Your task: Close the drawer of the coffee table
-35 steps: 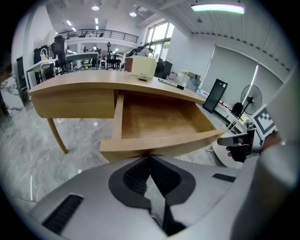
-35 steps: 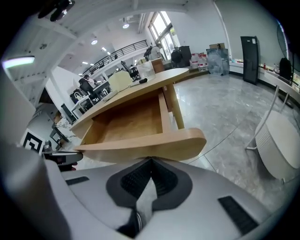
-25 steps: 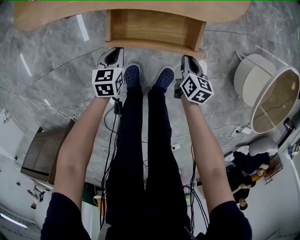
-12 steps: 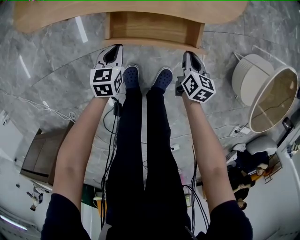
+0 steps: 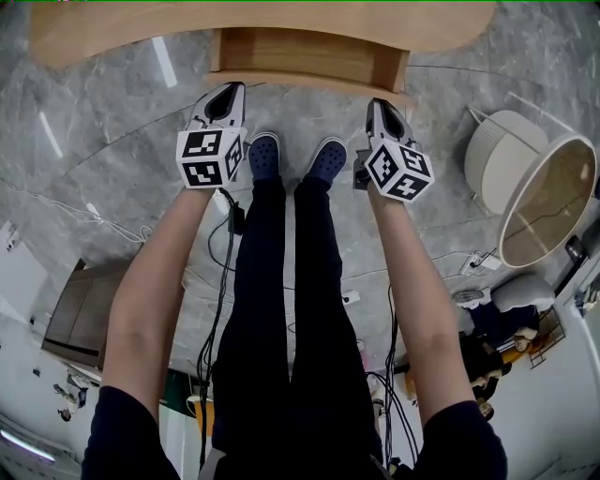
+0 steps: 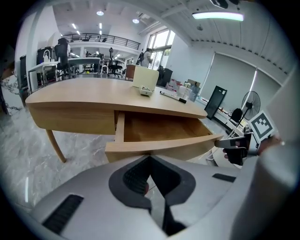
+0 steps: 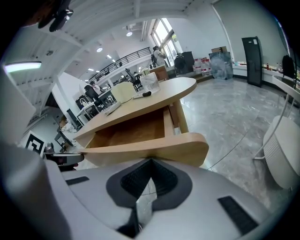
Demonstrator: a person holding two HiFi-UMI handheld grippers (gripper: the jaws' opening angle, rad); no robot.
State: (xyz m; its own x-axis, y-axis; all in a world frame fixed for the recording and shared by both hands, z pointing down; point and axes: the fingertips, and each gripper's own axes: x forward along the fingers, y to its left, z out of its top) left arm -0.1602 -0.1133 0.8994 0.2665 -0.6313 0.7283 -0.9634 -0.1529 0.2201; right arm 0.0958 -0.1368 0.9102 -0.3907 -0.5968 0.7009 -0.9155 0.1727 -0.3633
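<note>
The coffee table (image 5: 112,28) stands at the far side of the scene, and its drawer (image 5: 309,54) is open, pulled out toward the person with bare wood showing inside. The drawer front (image 5: 309,82) is its nearest part. It is a long panel whose axis runs left to right, straight across the direction in which both grippers point. The left gripper (image 5: 228,92) has its jaws together with nothing between them, and its tip is at the left end of the panel. The right gripper (image 5: 379,105) is likewise closed and empty, and its tip is at the right end. In each gripper view the panel fills the space just beyond the closed tips, so both are touching it or just beside it; which of the two cannot be told. Neither hand is clearly nearer, as they sit about level, one at each end. The drawer therefore lies dead ahead of both grippers, and its travel into the table runs along their pointing direction. My reading is that an even forward push from both ends should slide it in, while unequal pressure could skew it in its opening.
</note>
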